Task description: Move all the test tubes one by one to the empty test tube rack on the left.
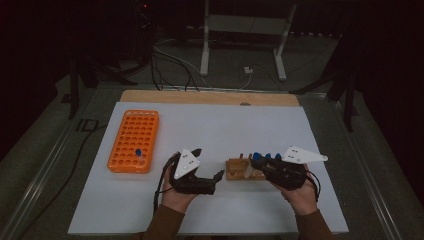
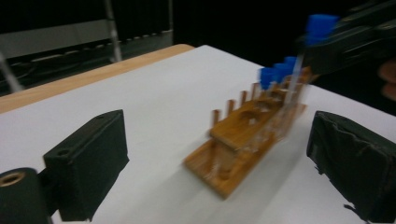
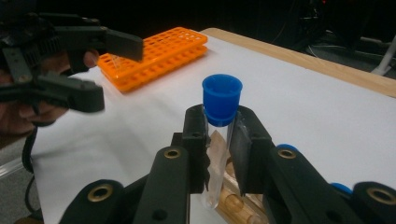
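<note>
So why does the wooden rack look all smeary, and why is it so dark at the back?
In the left gripper view the wooden rack and its blue-capped tubes are streaked by motion blur. In the right gripper view the held tube is sharp, while the left gripper looks soft. In the high view the white table is lit and the room behind is nearly black.

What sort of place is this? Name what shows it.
Probably a lab bench set up for recording: an orange tube rack, a wooden tube stand, a blue-capped test tube and cables on the floor.
</note>
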`<control>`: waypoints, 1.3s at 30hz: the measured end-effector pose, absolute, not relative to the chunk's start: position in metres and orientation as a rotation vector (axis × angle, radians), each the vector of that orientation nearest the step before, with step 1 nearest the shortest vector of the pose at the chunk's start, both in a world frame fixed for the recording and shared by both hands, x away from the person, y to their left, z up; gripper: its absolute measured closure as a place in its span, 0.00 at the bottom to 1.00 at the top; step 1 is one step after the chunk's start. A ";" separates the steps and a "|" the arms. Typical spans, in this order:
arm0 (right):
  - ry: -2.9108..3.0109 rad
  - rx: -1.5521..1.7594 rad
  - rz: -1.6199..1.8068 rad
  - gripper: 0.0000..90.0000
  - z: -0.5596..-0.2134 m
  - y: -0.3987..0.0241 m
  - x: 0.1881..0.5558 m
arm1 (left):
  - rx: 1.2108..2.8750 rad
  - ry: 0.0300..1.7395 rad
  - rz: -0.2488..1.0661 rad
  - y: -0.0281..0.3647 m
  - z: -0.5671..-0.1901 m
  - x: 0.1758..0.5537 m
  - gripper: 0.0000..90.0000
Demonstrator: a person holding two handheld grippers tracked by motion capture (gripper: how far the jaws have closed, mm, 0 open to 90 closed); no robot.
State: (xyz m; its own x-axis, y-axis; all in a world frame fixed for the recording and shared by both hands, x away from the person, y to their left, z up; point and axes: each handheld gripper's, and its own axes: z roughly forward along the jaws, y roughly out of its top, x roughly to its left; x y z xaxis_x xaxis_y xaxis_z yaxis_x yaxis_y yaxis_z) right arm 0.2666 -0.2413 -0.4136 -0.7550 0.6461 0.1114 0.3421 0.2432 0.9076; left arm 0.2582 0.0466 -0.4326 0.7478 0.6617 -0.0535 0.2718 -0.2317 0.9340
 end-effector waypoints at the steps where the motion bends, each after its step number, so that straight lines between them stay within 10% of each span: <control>1: 2.235 0.917 1.515 0.86 -0.414 -0.240 0.266 | 1.820 0.718 0.421 0.042 -0.432 0.258 0.08; 11: 2.258 0.912 1.526 0.86 -0.417 -0.233 0.265 | 1.892 0.641 0.368 0.007 -0.439 0.255 0.20; 24: 2.285 0.882 1.561 0.86 -0.419 -0.230 0.265 | 1.910 0.612 0.271 -0.012 -0.448 0.260 0.75; 39: 2.302 0.874 1.598 0.84 -0.424 -0.231 0.267 | 1.912 0.596 0.271 -0.011 -0.450 0.264 0.86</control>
